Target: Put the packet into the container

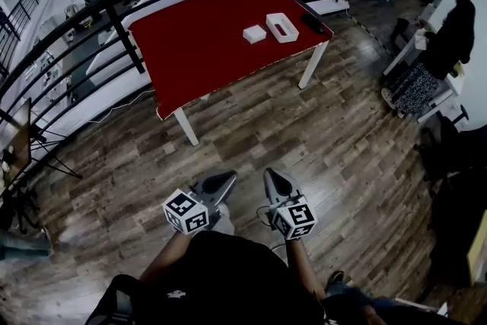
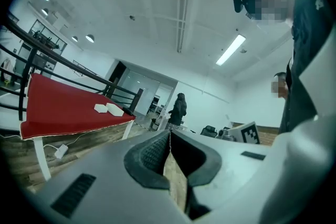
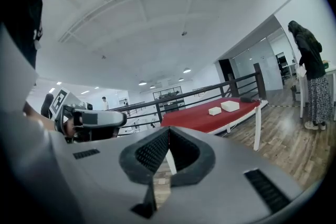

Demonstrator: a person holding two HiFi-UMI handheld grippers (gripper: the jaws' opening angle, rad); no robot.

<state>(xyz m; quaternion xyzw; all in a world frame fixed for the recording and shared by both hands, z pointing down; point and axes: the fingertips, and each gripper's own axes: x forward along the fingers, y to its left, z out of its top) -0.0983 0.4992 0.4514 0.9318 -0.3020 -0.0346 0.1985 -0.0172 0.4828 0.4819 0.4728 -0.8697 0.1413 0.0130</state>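
Left gripper: jaws pressed together, nothing between them; it was held above the wood floor, well apart from the table. Right gripper: jaws likewise together, empty. Packet: a small, flat, white rectangular block, lay on the red table toward its far right corner. Container: a white open-topped box, sat just beside the packet on its right.
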